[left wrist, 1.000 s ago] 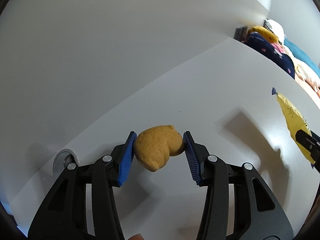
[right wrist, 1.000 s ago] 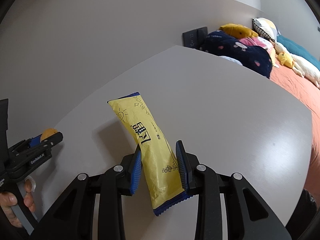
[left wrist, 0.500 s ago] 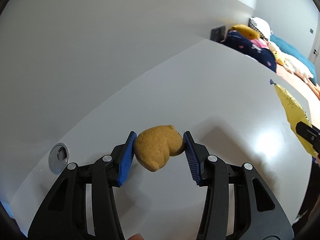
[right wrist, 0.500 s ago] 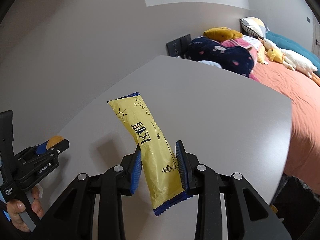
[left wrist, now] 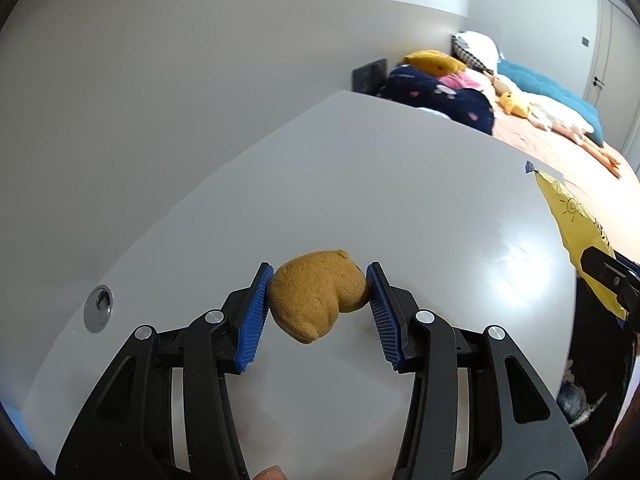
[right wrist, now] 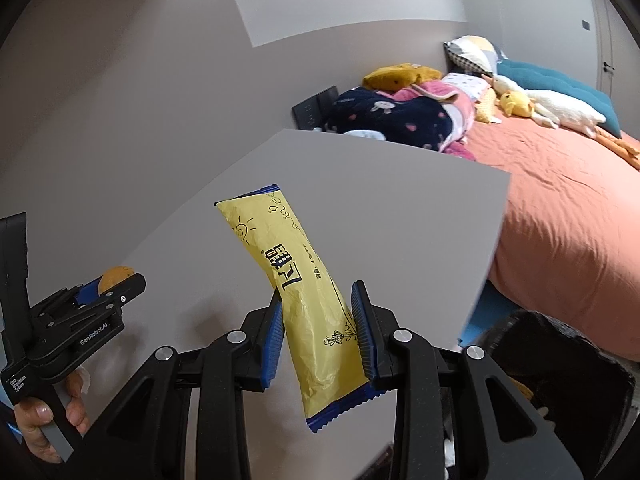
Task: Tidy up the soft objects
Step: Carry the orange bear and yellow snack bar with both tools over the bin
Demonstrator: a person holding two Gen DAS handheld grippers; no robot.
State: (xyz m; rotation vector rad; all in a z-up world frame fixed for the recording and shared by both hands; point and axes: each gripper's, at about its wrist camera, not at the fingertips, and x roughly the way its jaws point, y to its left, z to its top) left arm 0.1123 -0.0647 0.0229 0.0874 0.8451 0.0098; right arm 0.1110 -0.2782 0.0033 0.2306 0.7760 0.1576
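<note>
a grey table [right wrist: 400, 216] is standing against a plain pale wall [left wrist: 160, 80]. beyond it a bed [right wrist: 560, 208] with an orange sheet is lying under pillows and plush toys [right wrist: 560, 110], and a door [left wrist: 608, 52] is showing at far right.

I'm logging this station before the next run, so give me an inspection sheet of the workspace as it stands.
Surface: grey table, bare except for a round metal grommet.
Job's things: brown plush toy and yellow packet, both held above the table.
Clutter: nothing seen on the table.
Grippers: left gripper shut on the plush toy; right gripper shut on the packet.
Cables: nothing seen.
Surroundings: bed with pillows and stuffed animals beyond the table; grey wall.
</note>
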